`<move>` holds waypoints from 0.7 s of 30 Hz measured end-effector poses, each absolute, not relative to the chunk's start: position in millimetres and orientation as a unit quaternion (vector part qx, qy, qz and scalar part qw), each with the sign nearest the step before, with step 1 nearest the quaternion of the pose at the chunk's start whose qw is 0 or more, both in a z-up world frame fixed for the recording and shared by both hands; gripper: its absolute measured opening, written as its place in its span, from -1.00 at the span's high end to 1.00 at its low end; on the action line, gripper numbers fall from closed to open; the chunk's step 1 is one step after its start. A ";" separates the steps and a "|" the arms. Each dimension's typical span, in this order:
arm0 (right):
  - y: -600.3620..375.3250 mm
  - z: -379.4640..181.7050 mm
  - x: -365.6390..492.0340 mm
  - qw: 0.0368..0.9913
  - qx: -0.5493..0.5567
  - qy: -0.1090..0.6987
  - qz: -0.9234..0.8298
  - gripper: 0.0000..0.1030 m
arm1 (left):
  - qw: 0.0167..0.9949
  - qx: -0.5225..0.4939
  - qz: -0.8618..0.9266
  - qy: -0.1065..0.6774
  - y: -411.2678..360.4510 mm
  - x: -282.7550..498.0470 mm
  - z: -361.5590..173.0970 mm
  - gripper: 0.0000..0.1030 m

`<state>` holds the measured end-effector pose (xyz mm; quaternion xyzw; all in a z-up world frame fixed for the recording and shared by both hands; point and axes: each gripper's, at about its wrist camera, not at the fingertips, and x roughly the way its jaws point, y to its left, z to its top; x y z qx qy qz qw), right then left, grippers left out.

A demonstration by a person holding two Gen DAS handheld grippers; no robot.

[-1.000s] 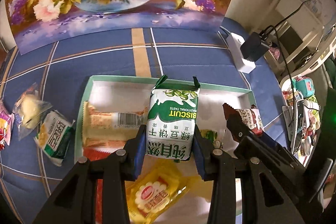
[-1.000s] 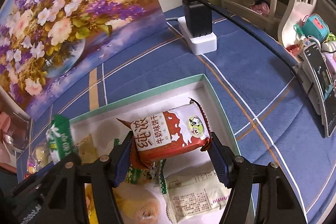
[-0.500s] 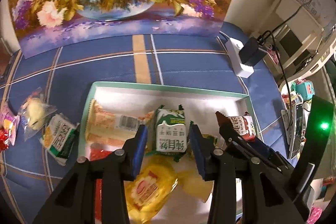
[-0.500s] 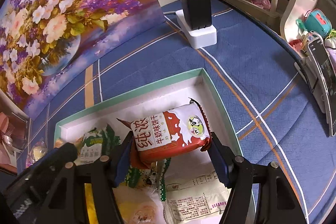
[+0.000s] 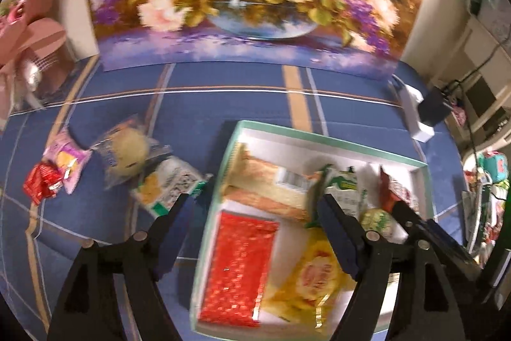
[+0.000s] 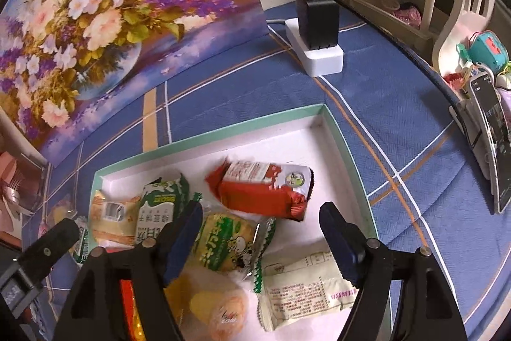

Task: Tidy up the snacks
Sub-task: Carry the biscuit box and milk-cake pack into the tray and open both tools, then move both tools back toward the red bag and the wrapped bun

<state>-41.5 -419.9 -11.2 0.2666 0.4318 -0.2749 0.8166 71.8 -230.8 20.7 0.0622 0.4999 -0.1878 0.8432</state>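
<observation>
Now both grippers stand released, their jaws having just been opening, with nothing pressed between the pads. Under the right gripper (image 6: 260,218), the red biscuit pack (image 6: 263,189) lies free in the box (image 6: 348,155), just beside the green biscuit pack (image 6: 159,213), which leans among the other snacks. Over the box's left wall hangs the left gripper (image 5: 255,210), with the red foil pack (image 5: 242,267) and yellow pack (image 5: 314,277) below it. Four loose snacks (image 5: 127,155) lie on the blue cloth (image 5: 223,104) left of the box.
</observation>
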 end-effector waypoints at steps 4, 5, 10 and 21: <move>-410.0 -8.4 -41.9 0.822 0.262 0.430 -0.265 -0.62 | 0.854 0.069 -0.143 0.495 -212.7 68.6 17.5 -0.56; -408.0 -7.9 -42.1 0.824 0.262 0.429 -0.263 -0.80 | 0.855 0.070 -0.136 0.495 -208.8 67.7 16.7 -0.56; -395.7 -4.0 -44.4 0.832 0.260 0.422 -0.250 -1.00 | 0.860 0.077 -0.102 0.494 -188.9 63.7 14.4 -0.56; -379.9 -4.8 -46.0 0.826 0.278 0.426 -0.241 -1.00 | 0.873 0.064 -0.072 0.479 -156.3 59.9 24.0 -0.61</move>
